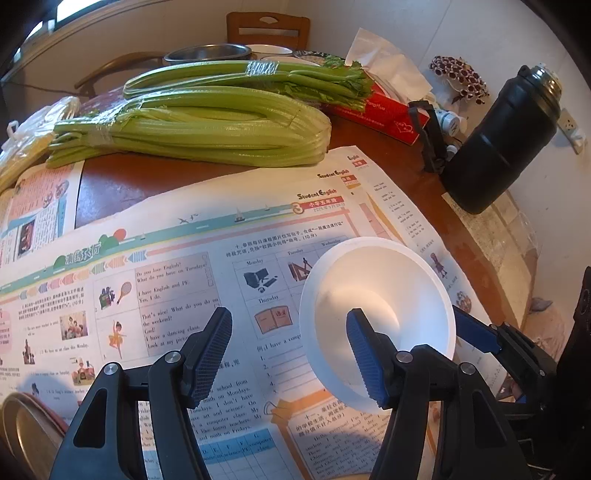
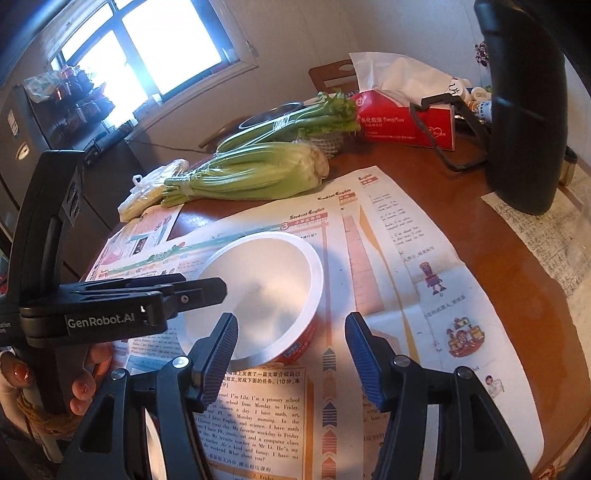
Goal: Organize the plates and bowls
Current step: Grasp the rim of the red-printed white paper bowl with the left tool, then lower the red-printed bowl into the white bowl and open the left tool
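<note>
A white bowl (image 1: pixel 384 295) with a red printed outer wall (image 2: pixel 258 280) stands on a newspaper (image 2: pixel 388 295) on the round brown table. My left gripper (image 1: pixel 288 350) is open; its right finger (image 1: pixel 365 354) shows in front of the bowl's inside and its left finger stands well clear of the rim. My right gripper (image 2: pixel 291 332) is open too, with its left finger (image 2: pixel 221 339) over the near rim and its right finger apart from the wall. A steel bowl (image 1: pixel 207 53) and white plates (image 1: pixel 269 50) sit at the far edge. A metal plate (image 1: pixel 22 424) lies at the near left.
Two celery bunches (image 1: pixel 207 129) and a plastic bag (image 1: pixel 33 125) lie behind the newspaper. A red tissue box (image 2: pixel 406 118), a black flask (image 1: pixel 506 140) and small bottles stand at the back right. A wooden chair (image 1: pixel 267 27) is beyond the table.
</note>
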Tool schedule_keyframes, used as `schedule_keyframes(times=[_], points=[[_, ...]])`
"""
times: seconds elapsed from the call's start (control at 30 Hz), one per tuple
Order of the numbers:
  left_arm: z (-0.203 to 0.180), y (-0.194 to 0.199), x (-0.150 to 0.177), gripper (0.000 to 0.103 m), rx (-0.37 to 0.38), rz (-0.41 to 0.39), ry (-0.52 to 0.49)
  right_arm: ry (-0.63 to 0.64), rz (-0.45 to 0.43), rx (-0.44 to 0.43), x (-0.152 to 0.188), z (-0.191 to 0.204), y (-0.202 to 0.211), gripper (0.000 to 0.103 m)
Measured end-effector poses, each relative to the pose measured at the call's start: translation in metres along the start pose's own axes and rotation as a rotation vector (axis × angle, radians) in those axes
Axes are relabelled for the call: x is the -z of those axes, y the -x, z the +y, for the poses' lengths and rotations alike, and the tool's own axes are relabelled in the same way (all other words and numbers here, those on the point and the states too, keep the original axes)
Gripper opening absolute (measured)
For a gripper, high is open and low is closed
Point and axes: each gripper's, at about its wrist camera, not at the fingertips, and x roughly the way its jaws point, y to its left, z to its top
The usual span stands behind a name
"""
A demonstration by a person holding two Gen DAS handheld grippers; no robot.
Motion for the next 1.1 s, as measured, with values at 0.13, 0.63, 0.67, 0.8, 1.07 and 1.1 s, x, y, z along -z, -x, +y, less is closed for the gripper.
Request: schedule_keyframes(times=[0.13,0.63,0.67,0.8,1.07,1.1], points=[[-0.002,-0.006,0.001,0.066,0.026,0.024,-0.010,-0.001,0.007,-0.009,-0.003,0.003,-0.005,0.060],[-0.009,-0.006,0.007,0.033,0.095,0.066,0.020,0.031,0.011,-0.034,0.000,0.018,-0.004,0.054],[-0.008,-0.005,0.008,0.033,0.093,0.066,0.020,0.030,0.010,-0.038,0.001,0.019,-0.002,0.053],[-0.009,0.007,0.011,0.033,0.088,0.048,0.012,0.031,0.004,-0.055,0.004,0.022,0.005,0.053],[-0.004,0.027,0.019,0.034,0.113,0.030,0.040,0.048,-0.029,-0.069,0.008,0.033,0.023,0.053],[-0.005,0.031,0.021,0.034,0.111,0.023,0.041,0.049,-0.031,-0.072,0.008,0.035,0.025,0.053]])
